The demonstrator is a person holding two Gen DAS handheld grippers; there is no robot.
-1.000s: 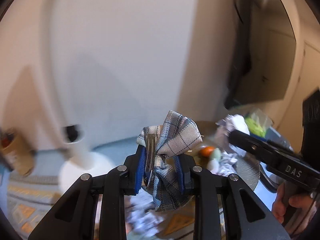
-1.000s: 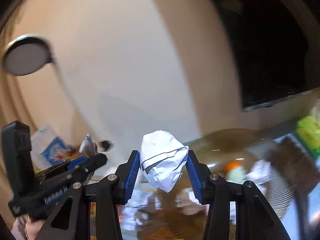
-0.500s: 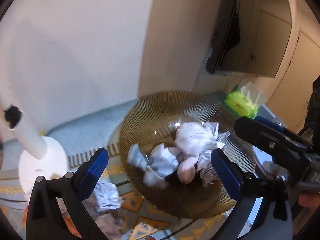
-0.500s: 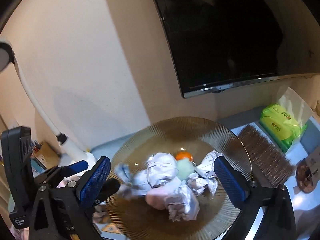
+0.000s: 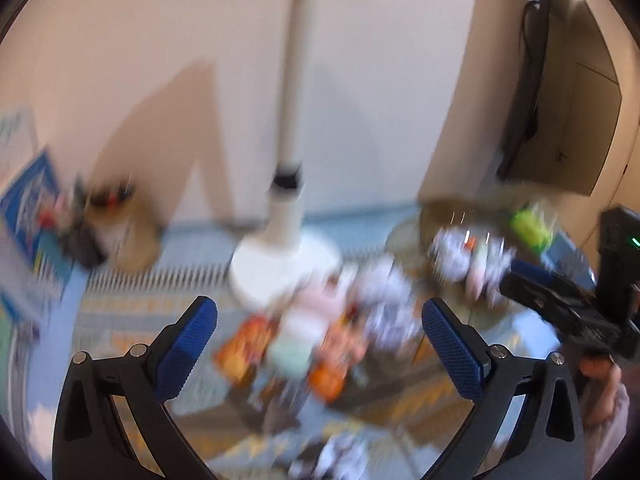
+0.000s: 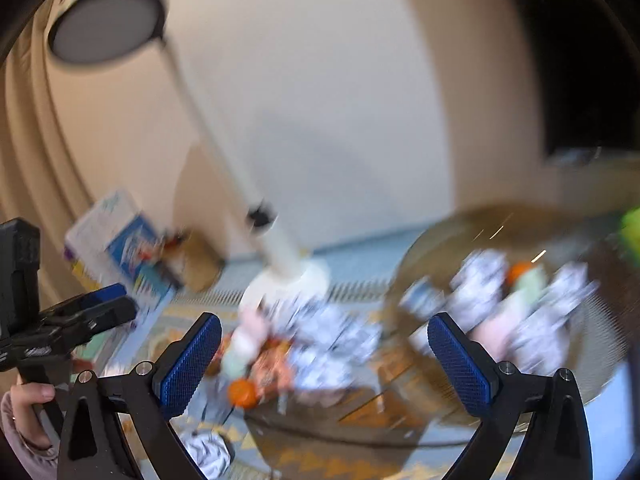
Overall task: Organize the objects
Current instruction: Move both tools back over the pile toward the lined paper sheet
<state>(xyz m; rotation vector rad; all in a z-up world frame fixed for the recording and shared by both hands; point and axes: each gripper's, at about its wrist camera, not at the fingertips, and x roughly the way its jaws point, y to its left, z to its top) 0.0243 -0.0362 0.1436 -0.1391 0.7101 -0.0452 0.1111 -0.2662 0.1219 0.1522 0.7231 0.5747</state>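
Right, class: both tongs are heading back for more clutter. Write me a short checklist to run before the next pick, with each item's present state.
1. Left tongs open and holding nothing: ok.
2. Right tongs open and holding nothing: ok.
3. Bowl already holds crumpled items, with room left: ok.
4. Loose pile lies ahead of the right tongs: ok.
5. Next item picked out clearly: cannot tell, both views are blurred.
6. Lamp base stands close behind the pile: not ok, mind it.
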